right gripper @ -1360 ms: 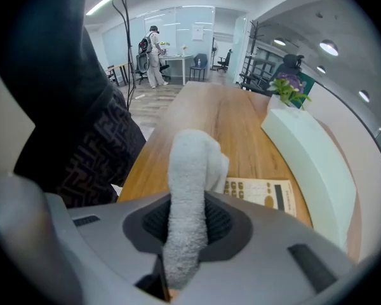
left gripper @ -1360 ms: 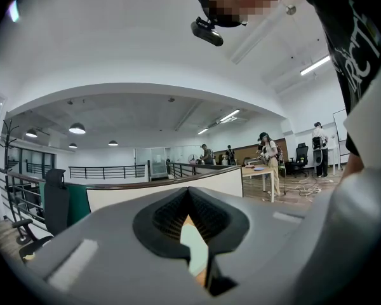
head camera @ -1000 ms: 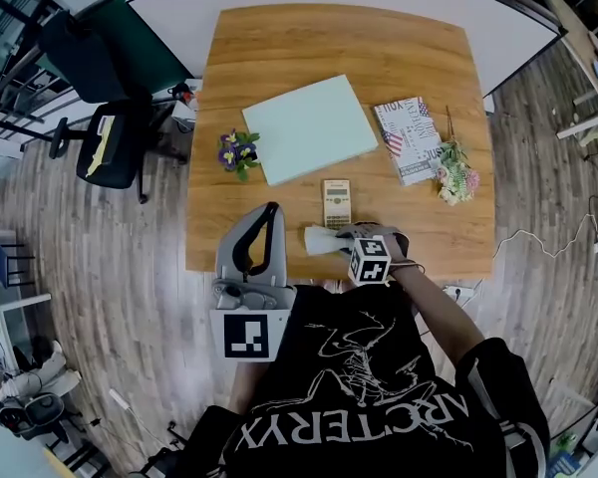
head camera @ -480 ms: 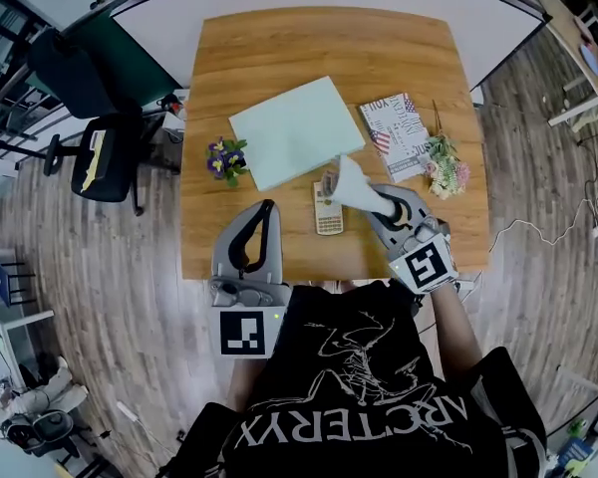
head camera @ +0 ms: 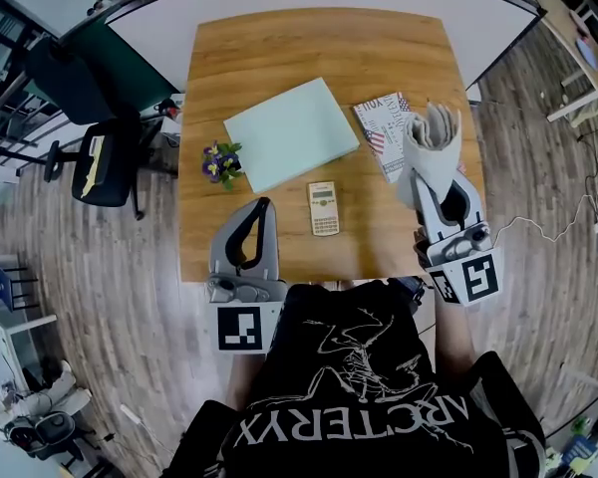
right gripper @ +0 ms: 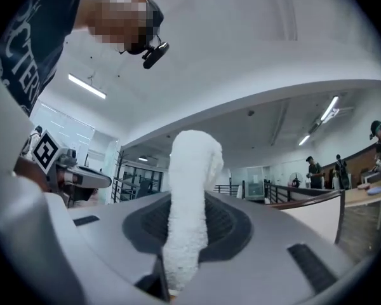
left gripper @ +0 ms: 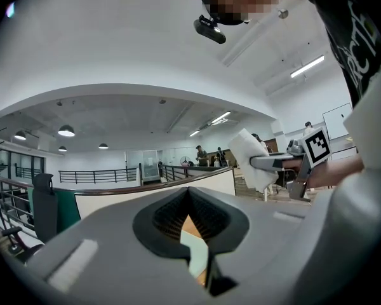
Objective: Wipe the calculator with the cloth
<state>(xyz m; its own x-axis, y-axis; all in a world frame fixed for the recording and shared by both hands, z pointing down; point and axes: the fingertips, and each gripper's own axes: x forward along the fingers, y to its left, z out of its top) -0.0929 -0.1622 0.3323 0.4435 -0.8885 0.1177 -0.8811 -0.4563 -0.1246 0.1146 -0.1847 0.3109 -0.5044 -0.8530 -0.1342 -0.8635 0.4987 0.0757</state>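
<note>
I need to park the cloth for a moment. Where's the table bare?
Widest bare patch: the far strip of table beyond the green board and booklet. Smaller: the near edge right of the calculator. The middle row, purple flowers through booklet, is crowded.

Calculator [head camera: 323, 208] on table [head camera: 279, 48]; board [head camera: 291, 132] behind; flowers [head camera: 217, 160] left; magazine [head camera: 379, 127] right.

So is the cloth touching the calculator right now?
Apart. The head view shows the cloth clamped in the right gripper, with bare table between it and the calculator.
</note>
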